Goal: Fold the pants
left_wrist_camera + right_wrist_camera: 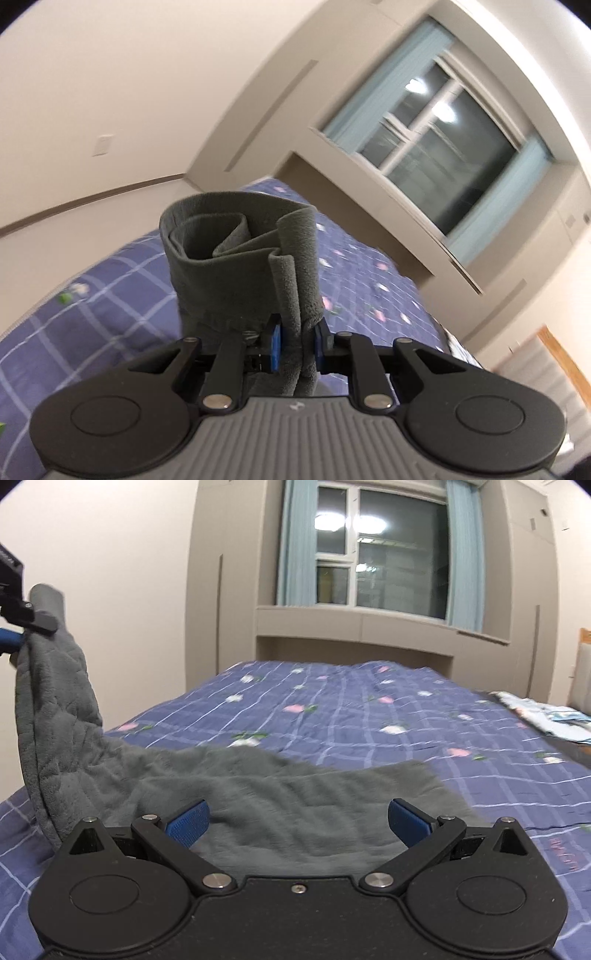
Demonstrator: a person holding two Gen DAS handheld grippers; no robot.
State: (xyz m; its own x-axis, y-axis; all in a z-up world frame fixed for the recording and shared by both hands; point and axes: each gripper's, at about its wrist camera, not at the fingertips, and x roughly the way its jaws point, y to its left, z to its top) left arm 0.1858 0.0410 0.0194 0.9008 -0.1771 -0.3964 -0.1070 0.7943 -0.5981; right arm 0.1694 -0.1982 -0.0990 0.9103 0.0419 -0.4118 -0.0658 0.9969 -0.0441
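Pinching a bunched fold of the grey fleece pants (236,258) between its blue pads (275,345), the left tool (297,345) had its jaws drawn nearly together, with only the thickness of the cloth keeping them apart. From the left wrist view the gripped cloth stood up in front of the jaws as a rolled, hemmed cuff, its opening curled in on itself, while more of it ran down between the pads and out of sight under the tool's body. Seen from the right wrist, that same tool (14,635) sat at the far left edge, raised above the bed (369,716), and a leg of the pants (258,794) hung from it in a curved drape down to the rest of the garment, which lay spread flat on the purple checked, flower-printed bedcover. The right tool (297,823) held nothing: its jaws were spread wide, one blue pad (188,823) on each side, with the flat grey cloth showing in the gap between them. Whether those pads touched the cloth could not be told. Behind the bed stood a window (380,554) with pale blue curtains (295,542), dark outside and reflecting ceiling lights.
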